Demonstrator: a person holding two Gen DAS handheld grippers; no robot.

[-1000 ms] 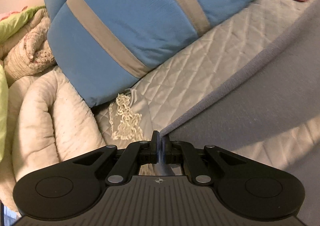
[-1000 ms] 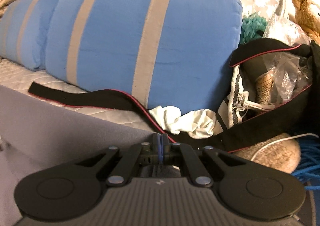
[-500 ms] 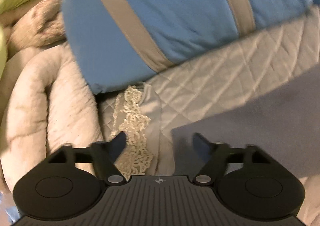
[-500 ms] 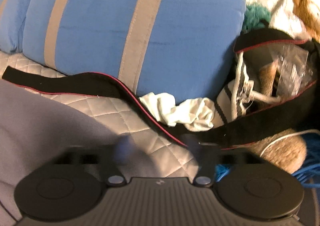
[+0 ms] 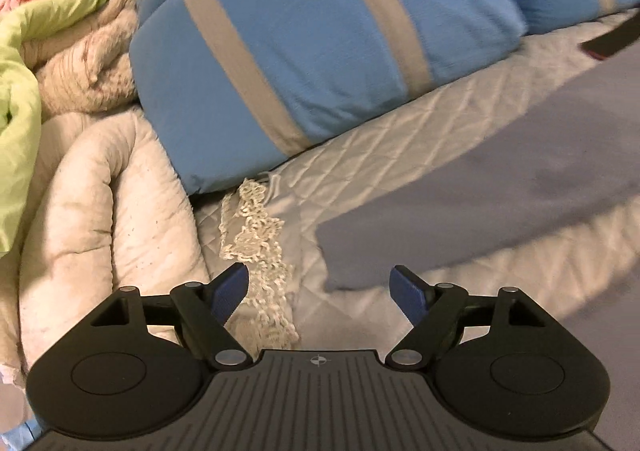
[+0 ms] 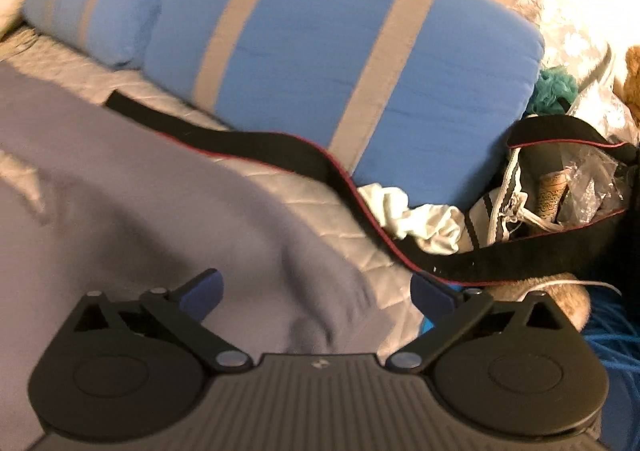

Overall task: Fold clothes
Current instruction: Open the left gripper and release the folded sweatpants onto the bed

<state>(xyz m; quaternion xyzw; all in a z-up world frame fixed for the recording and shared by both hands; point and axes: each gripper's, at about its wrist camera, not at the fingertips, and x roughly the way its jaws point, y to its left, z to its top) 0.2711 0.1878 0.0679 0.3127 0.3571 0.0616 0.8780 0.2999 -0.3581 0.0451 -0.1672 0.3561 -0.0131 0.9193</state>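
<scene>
The grey garment (image 5: 500,187) lies spread flat on the quilted bedspread (image 5: 400,139), its near corner just ahead of your left gripper (image 5: 320,287). In the right wrist view the same grey garment (image 6: 140,211) covers the left and middle of the bed, rumpled into soft ridges close to your right gripper (image 6: 316,291).

Your left gripper's fingers (image 5: 230,287) are spread wide and hold nothing; the garment's corner sits between them but apart from both blue pads. Your right gripper's fingers (image 6: 200,291) are likewise spread wide and empty, the left one over the grey cloth, the right one (image 6: 434,295) over the bedspread's edge.

A strip of cream lace (image 5: 260,251) runs along the bedspread just left of the garment's corner. Behind it, 2 blue pillows with grey stripes (image 5: 320,43) lean at the head of the bed. To their left lie a rolled cream blanket (image 5: 112,211) and a lime-green cloth (image 5: 20,99).

On the right side, a black strap with red piping (image 6: 260,147) crosses the bedspread beside the garment's far edge and runs to a black bag (image 6: 560,187). Crumpled white cloth (image 6: 416,215) lies against the pillow (image 6: 320,51), just beside the strap.
</scene>
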